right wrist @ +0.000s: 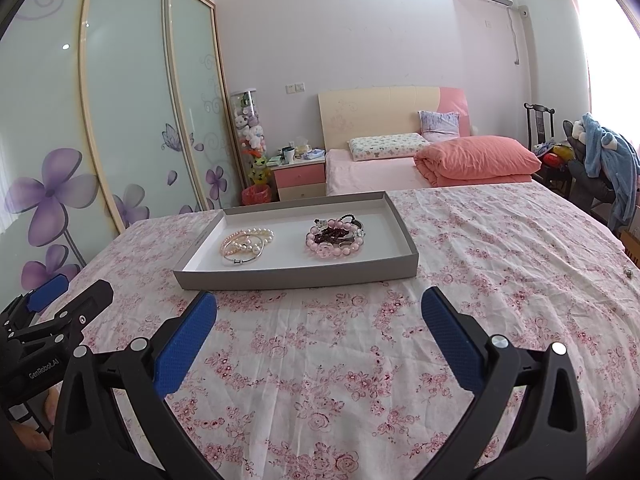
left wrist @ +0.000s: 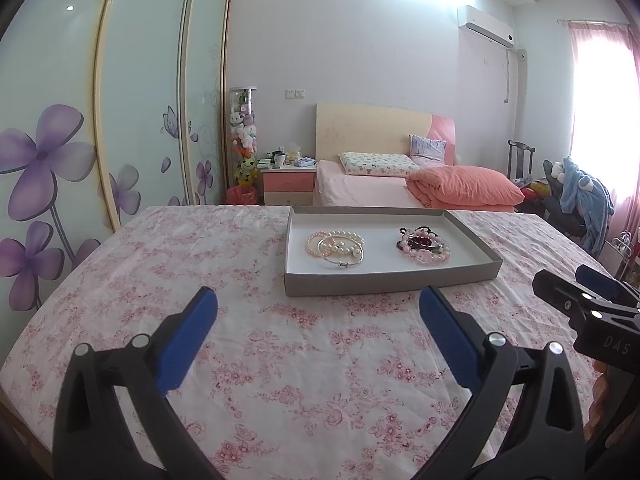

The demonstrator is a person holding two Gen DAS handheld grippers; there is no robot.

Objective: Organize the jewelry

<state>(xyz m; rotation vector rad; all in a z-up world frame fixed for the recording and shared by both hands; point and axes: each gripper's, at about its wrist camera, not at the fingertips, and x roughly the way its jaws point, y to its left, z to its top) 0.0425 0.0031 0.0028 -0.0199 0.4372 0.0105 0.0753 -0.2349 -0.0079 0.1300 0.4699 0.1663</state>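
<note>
A shallow grey tray (left wrist: 384,282) (right wrist: 296,278) with a white floor lies on the floral cloth. Its left half holds a heap of pearl bracelets and a silver bangle (left wrist: 338,246) (right wrist: 246,245). Its right half holds a heap of pink and dark red bead bracelets (left wrist: 425,246) (right wrist: 335,239). My left gripper (left wrist: 318,306) is open and empty, hovering above the cloth short of the tray's near wall. My right gripper (right wrist: 319,312) is open and empty, also short of the tray. Each gripper shows at the edge of the other's view, the right (left wrist: 588,300) and the left (right wrist: 64,300).
The table with the pink floral cloth (left wrist: 304,360) (right wrist: 500,264) spreads wide around the tray. A small dark object (right wrist: 629,274) lies near its right edge. Behind are a bed (right wrist: 420,168), a nightstand (right wrist: 300,178), sliding wardrobe doors (left wrist: 60,160) and a chair with clothes (right wrist: 600,168).
</note>
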